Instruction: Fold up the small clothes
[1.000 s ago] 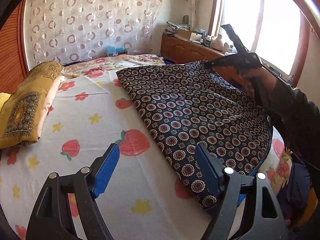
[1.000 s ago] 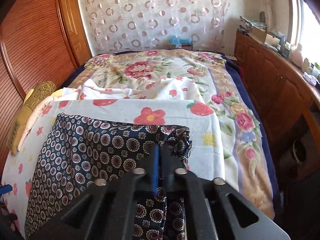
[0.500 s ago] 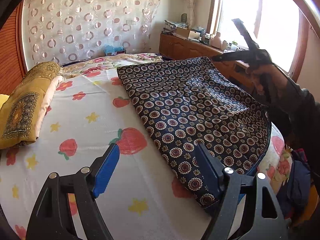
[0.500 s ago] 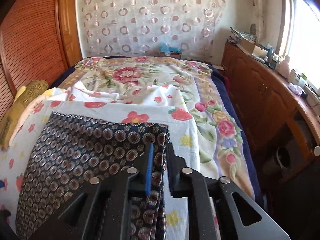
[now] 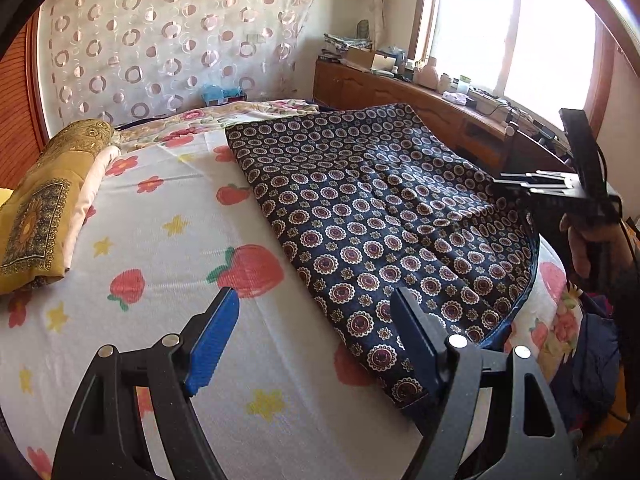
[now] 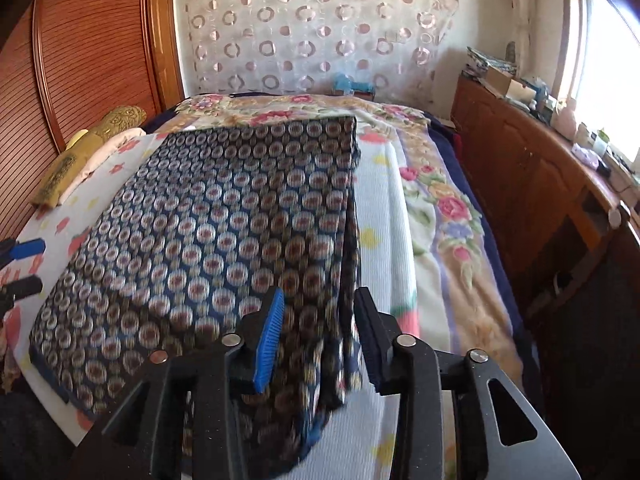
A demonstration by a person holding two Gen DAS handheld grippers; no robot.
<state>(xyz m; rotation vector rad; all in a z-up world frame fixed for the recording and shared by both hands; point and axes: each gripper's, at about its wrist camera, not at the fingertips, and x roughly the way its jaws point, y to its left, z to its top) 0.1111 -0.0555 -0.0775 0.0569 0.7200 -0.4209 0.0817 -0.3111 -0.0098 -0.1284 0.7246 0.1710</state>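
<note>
Where laid flat: navy patterned garment (image 5: 380,216), on strawberry-print sheet (image 5: 168,264) over bed.
Left hand-held gripper (image 5: 316,344): spread, above garment's near corner.
Right hand-held gripper (image 6: 318,336): spread, garment edge between fingers.

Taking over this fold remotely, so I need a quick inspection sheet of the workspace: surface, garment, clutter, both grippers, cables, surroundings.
Surface: bed with a white strawberry-print sheet over a floral blanket.
Job's things: navy patterned garment spread flat on the sheet, near edge hanging over the bedside; blurred in the right wrist view.
Clutter: folded yellow patterned cloth by the wooden headboard; dark clothes below the bed edge.
Grippers: left gripper open, empty, one finger above the garment's near corner. Right gripper open, garment fabric between its fingers, not clamped.
Cables: a thin dark cable runs by the right gripper's handle.
Surroundings: circle-print curtain, wooden cabinet with small items, bright window.
</note>
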